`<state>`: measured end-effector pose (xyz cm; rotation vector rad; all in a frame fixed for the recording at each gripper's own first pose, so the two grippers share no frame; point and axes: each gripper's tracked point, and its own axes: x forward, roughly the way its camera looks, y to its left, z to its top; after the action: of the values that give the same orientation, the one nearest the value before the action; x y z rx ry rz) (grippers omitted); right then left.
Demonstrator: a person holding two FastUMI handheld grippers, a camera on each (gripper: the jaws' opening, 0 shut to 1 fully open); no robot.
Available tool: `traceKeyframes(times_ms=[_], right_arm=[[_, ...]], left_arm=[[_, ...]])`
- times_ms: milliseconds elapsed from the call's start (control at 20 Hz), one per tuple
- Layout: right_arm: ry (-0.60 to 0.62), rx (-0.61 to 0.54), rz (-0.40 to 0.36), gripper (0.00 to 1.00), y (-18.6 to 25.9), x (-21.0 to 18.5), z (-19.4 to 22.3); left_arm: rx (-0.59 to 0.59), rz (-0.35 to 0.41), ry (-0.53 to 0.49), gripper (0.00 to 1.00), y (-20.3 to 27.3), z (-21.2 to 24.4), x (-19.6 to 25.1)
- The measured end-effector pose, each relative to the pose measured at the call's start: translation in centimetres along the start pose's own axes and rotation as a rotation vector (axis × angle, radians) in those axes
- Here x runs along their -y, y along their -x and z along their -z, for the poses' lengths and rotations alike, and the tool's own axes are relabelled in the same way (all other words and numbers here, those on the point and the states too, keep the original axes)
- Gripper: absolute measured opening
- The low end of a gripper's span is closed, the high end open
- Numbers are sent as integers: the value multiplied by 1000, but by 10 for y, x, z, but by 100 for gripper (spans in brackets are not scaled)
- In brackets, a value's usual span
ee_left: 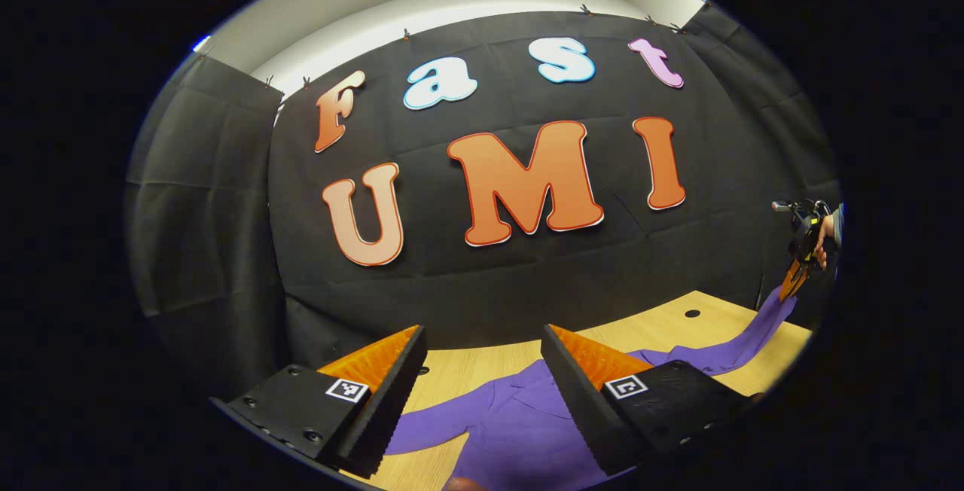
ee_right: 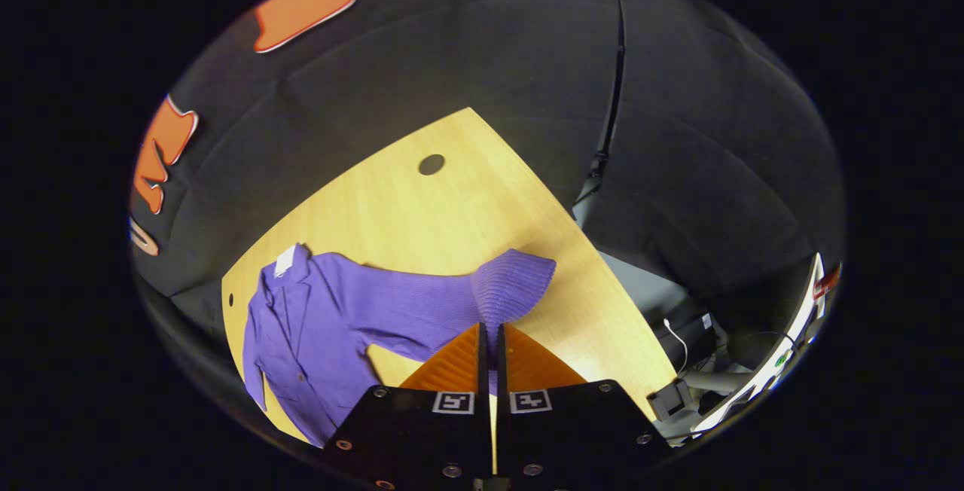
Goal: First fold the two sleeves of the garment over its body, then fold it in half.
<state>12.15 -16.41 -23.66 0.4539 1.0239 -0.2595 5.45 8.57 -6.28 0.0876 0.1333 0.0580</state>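
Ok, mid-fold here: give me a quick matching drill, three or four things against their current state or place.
Things:
1. left hand-held gripper
2. right hand-held gripper
3. sleeve cuff
4. garment body

States:
A. flat on the table
B. fingers wide apart
C. lifted, pinched between fingers
D. closed on fabric

Pairs: 1-B, 2-D, 3-C, 4-A

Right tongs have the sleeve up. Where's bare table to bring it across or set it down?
Bare wood lies on the table beyond the lifted sleeve, around the round hole toward the black cloth wall, and beside the cuff toward the table's side edge. The garment body covers the collar end. The right tongs grip the sleeve; the left tongs hover open above the garment.
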Motion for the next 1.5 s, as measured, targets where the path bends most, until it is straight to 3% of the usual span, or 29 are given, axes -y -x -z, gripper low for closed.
traceKeyframes(times_ms=[550,1200,1500], right_arm=[[164,46,-103,3,53,-160,-2],[337,-3,-244,2,49,-350,40],[378,-35,-301,2,41,-418,70]], left_arm=[[-27,-15,52,98,-19,32,-78],[-93,-107,56,98,-25,79,-179],[-121,-156,44,98,-23,99,-220]])
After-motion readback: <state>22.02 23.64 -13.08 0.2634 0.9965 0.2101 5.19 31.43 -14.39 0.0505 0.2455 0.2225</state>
